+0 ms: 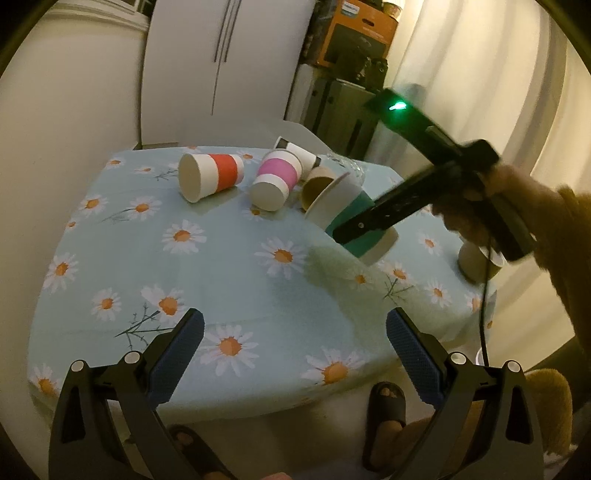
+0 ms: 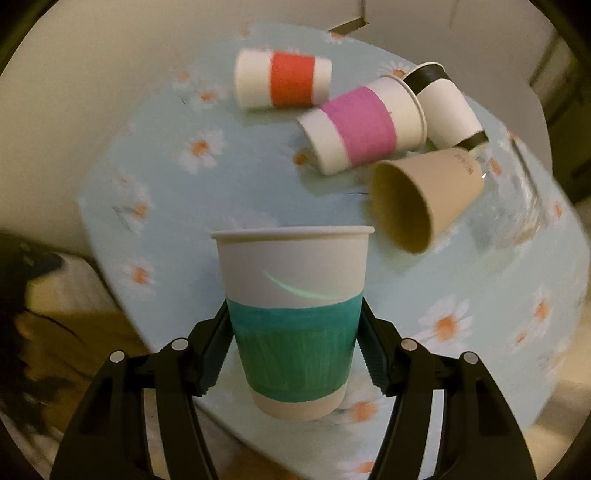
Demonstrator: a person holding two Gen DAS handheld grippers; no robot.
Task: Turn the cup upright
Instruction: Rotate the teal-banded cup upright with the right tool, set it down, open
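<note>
clamped between the right gripper point(image 2: 293, 354) fingers, the green-banded cup point(image 2: 293, 314) hangs tilted above the daisy tablecloth point(image 1: 229, 266), rim uppermost. left gripper point(image 1: 294, 354) gapes wide, holding nothing. red-banded cup point(image 1: 212, 176) and pink-banded cup point(image 1: 275, 181) lie on their sides beyond.

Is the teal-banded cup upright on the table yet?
No. The teal-banded cup is tilted, rim up-left, lifted off the table in the right gripper.

A home: daisy cloth point(image 1: 229, 266) on the desk, white fridge point(image 1: 221, 66), curtain point(image 1: 498, 92), stacked boxes point(image 1: 354, 33).
</note>
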